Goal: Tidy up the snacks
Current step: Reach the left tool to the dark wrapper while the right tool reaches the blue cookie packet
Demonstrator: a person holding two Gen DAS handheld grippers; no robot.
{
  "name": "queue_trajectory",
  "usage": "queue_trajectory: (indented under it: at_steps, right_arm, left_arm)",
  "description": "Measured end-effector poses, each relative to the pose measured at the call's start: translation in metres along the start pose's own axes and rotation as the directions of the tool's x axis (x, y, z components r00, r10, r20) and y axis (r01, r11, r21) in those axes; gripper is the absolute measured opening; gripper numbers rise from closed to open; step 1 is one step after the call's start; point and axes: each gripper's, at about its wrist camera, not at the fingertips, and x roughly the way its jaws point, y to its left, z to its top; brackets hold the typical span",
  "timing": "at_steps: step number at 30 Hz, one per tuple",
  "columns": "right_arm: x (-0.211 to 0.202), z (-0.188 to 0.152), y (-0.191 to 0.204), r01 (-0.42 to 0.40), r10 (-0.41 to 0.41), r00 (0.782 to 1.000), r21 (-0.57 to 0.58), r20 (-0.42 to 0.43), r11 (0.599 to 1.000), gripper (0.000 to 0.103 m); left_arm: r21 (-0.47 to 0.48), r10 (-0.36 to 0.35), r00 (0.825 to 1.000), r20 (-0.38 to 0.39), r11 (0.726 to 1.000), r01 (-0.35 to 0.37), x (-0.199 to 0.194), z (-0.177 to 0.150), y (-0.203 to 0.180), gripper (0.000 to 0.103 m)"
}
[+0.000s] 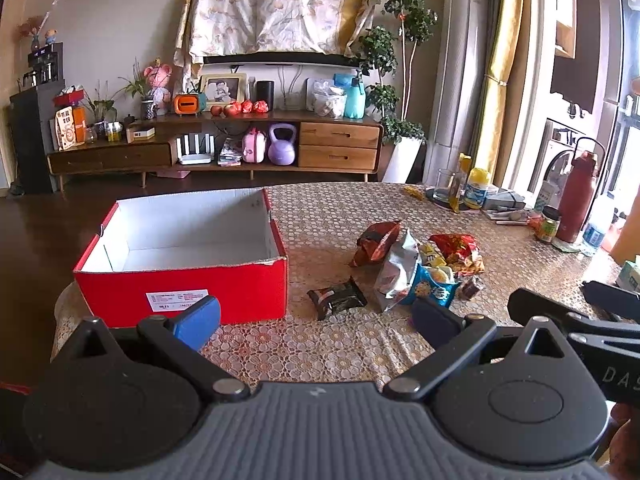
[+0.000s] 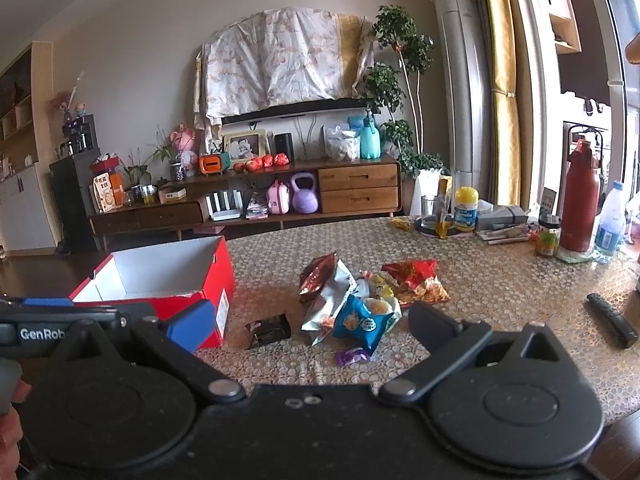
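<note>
Snack pile (image 1: 416, 268) at frame centre-right on table (image 1: 328, 216), packets overlapping; silver bag (image 1: 394, 272) has long axis running toward upper right. Dark packet (image 1: 337, 297) apart, lower left of pile. Red box (image 1: 180, 268) left of pile, open, nothing inside. Left gripper (image 1: 316, 320) fingers spread, nothing held. Right gripper (image 2: 308, 326) spread wide, nothing held.
</note>
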Motion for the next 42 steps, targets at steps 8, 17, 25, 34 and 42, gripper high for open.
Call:
queue_trajectory:
  at_steps: [8, 17, 25, 34, 42]
  right_arm:
    - [0.024, -0.003, -0.008, -0.023, 0.024, 0.999, 0.021, -0.045, 1.000, 0.103]
    - [0.054, 0.000, -0.029, 0.018, -0.014, 0.997, 0.050, -0.073, 0.999, 0.103]
    - [0.104, -0.008, -0.056, 0.046, -0.042, 0.987, 0.026, -0.155, 0.999, 0.098]
    - [0.155, -0.022, -0.076, 0.017, -0.016, 0.966, 0.002, -0.259, 1.000, 0.078]
    - [0.194, -0.019, -0.086, 0.000, -0.007, 0.955, -0.021, -0.296, 1.000, 0.065]
  left_arm:
    - [0.015, -0.022, 0.999, -0.031, 1.000, 0.023, 0.024, 0.001, -0.002, 0.103]
    - [0.038, -0.029, 0.998, -0.053, 0.999, 0.031, 0.063, 0.009, -0.007, 0.103]
    - [0.154, -0.051, 0.996, -0.077, 0.986, 0.063, 0.118, 0.009, -0.022, 0.103]
    - [0.258, -0.034, 0.987, -0.156, 0.963, 0.074, 0.185, -0.001, -0.032, 0.096]
    - [0.390, -0.051, 0.975, -0.216, 0.911, 0.134, 0.226, -0.005, -0.048, 0.085]
